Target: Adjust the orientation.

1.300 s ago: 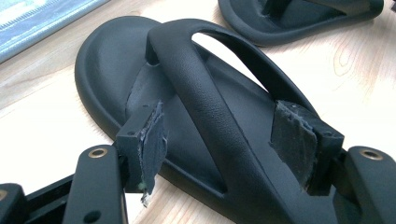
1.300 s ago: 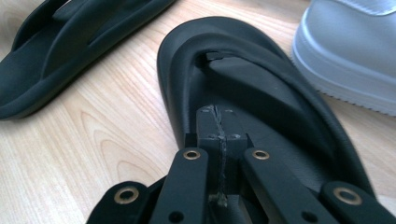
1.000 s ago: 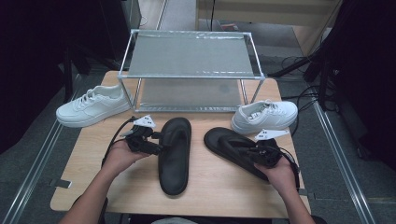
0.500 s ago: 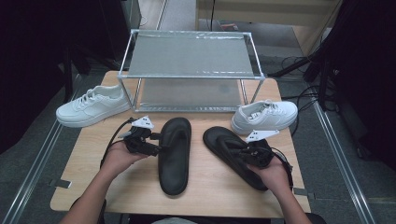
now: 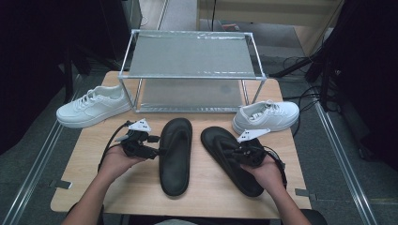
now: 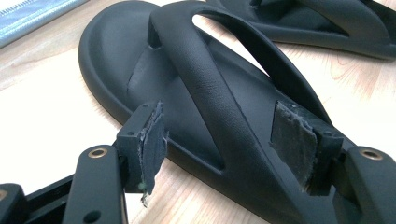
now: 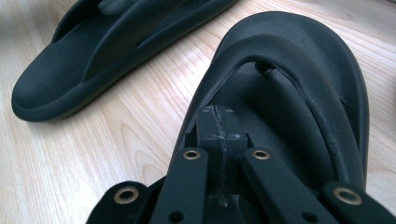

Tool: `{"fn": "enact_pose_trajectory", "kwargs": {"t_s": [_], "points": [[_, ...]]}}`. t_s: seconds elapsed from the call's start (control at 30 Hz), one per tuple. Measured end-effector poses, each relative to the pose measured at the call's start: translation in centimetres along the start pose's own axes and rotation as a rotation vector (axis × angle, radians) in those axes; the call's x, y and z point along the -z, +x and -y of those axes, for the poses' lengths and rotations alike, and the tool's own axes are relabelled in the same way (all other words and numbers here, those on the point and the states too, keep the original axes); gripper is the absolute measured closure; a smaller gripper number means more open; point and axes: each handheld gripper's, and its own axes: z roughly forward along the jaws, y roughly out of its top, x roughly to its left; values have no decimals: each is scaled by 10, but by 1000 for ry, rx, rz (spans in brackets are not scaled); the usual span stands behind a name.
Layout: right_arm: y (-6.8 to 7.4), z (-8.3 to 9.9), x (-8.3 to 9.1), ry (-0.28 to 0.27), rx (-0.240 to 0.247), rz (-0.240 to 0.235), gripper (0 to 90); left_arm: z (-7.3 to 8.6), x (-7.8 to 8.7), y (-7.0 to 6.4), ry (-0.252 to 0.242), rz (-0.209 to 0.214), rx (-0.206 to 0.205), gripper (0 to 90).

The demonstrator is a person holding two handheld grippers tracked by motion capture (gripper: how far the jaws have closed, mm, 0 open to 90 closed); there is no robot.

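Observation:
Two black flip-flops lie side by side on the wooden table (image 5: pixel 94 187). My left gripper (image 5: pixel 156 151) is at the left flip-flop (image 5: pixel 176 164), level with its straps. In the left gripper view this gripper (image 6: pixel 224 144) is open, with its worn pads (image 6: pixel 293 140) on either side of one strap of that flip-flop (image 6: pixel 112 56). My right gripper (image 5: pixel 233 151) hangs over the right flip-flop (image 5: pixel 218 138). In the right gripper view its jaws (image 7: pixel 219 128) are pressed together, tips against the near strap of that flip-flop (image 7: pixel 299 60), with nothing visible between the pads.
A metal two-shelf rack (image 5: pixel 190 61) stands at the back of the table. One white sneaker (image 5: pixel 91 107) sits left of it and another white sneaker (image 5: pixel 267 115) right of it. A person's hands hold both grippers from the near edge.
My right gripper has slid left over the right flip-flop, toward its straps. The left gripper has barely moved.

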Motion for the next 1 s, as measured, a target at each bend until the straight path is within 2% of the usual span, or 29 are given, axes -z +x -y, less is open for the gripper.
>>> {"fn": "enact_pose_trajectory", "kwargs": {"t_s": [0.47,0.6,0.7,0.83,0.87,0.9,0.93,1.0], "points": [[3,-15,-22,9,2,0,900,11,5,-1,8,-8,36,382],[-1,-21,-20,-24,-2,15,900,13,5,-2,5,-23,34,408],[-5,-24,-20,-39,-13,27,900,13,6,-2,-28,-57,17,532],[-7,-27,-22,-38,-13,37,900,13,5,2,-34,-77,23,724],[-9,-29,-25,-33,-8,46,900,14,3,6,-26,-73,50,762],[-10,-30,-26,-30,-9,48,900,14,3,6,-26,-73,50,785],[-10,-31,-27,-27,-14,47,900,14,-2,8,10,-55,70,824],[-12,-34,-30,-31,-9,48,900,14,-7,11,33,-45,100,846]]}}
